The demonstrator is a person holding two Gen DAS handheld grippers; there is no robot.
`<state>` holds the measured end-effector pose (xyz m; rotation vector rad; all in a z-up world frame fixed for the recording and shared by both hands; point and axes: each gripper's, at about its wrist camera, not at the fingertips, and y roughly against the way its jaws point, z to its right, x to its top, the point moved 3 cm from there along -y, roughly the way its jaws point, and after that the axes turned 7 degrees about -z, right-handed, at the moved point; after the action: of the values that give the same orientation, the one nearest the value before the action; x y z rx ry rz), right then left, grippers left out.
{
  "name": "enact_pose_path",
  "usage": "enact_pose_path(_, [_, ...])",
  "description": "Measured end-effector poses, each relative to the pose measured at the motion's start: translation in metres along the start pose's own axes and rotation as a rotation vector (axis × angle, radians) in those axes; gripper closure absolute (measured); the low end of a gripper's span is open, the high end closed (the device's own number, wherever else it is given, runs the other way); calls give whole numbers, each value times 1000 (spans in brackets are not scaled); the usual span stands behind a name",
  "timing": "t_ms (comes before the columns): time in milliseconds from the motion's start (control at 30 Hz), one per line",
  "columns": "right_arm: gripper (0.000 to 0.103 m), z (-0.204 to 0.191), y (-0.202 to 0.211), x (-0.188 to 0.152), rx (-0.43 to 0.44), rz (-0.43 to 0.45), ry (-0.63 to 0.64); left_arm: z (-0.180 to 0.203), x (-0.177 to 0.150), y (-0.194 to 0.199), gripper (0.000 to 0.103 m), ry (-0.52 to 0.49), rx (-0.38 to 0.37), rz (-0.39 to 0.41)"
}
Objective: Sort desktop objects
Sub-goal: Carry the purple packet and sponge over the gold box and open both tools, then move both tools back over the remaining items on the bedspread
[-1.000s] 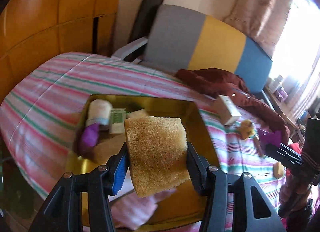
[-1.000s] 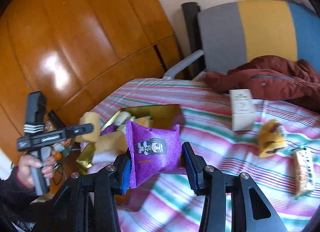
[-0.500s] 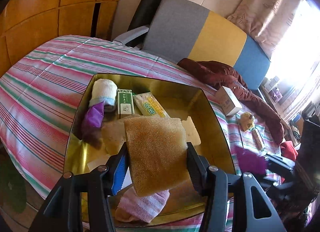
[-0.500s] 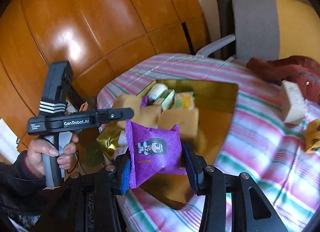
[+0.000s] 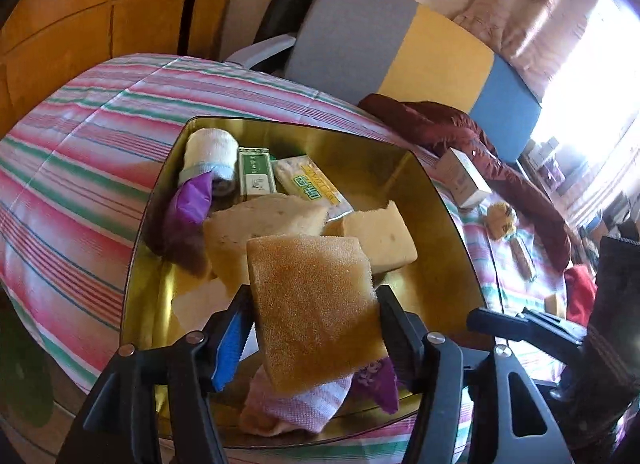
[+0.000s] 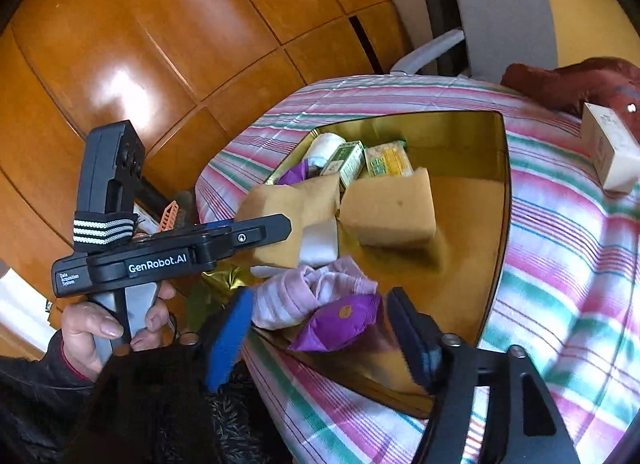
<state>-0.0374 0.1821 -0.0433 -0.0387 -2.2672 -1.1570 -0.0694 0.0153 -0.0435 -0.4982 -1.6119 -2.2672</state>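
Both sets of jaws opening over the gold tray [image 5: 448, 224] at frame centre. Left gripper [image 5: 316, 328]: sponge [image 5: 312, 304] still between, barely touching. Right gripper [image 6: 320, 328]: purple packet [image 6: 340, 324] dropped free onto tray. Open fully, then lift clear.

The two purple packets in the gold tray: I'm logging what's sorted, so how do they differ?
The near purple packet lies at the gold tray's front edge, between the right gripper's opening jaws, untouched, against a pink-striped cloth. The far purple packet sits at the back beside a white roll. Both are shiny purple.
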Motion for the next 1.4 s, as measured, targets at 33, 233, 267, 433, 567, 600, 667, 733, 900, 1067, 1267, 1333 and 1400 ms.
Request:
enact_pose_path(33, [28,-1,1,-1,-8,1,0,1,-1,-1,37,-10,7,1])
enact_pose_path(233, [17,-12,14,-7,-104,19,69,7,-2,15,21,-71,15,87])
enact_pose_path(267, [15,-14,15,-8,-121,20,84,5,-1,20,21,-71,16,104])
enact_pose_path(433, [13,-16,25,-13,-178,15,120,-16,2,47,22,9,-29,201])
enact_pose_path(567, [13,-11,34,-14,-201,29,109,-41,-1,56,47,83,56,229])
enact_pose_path(600, [13,-9,37,-14,-205,34,104,-45,-2,56,49,87,89,224])
enact_pose_path(667, [13,-5,42,-13,-215,44,90,-49,-7,53,56,84,91,207])
enact_pose_path(733, [13,0,47,-12,-232,55,78,-44,-14,49,58,52,90,189])
enact_pose_path(900, [13,13,59,-10,-264,75,41,-19,-25,25,58,-45,122,123])
enact_pose_path(1067, [13,26,71,-10,-301,88,9,-15,-12,3,57,-32,188,100])
enact_pose_path(1267, [13,50,86,-15,-329,114,-57,-20,-2,-1,57,16,178,100])
enact_pose_path(1333, [13,61,91,-17,-338,127,-89,-22,-4,3,57,28,165,100])
enact_pose_path(1400, [13,71,96,-18,-349,142,-119,-24,-7,7,57,32,149,100])
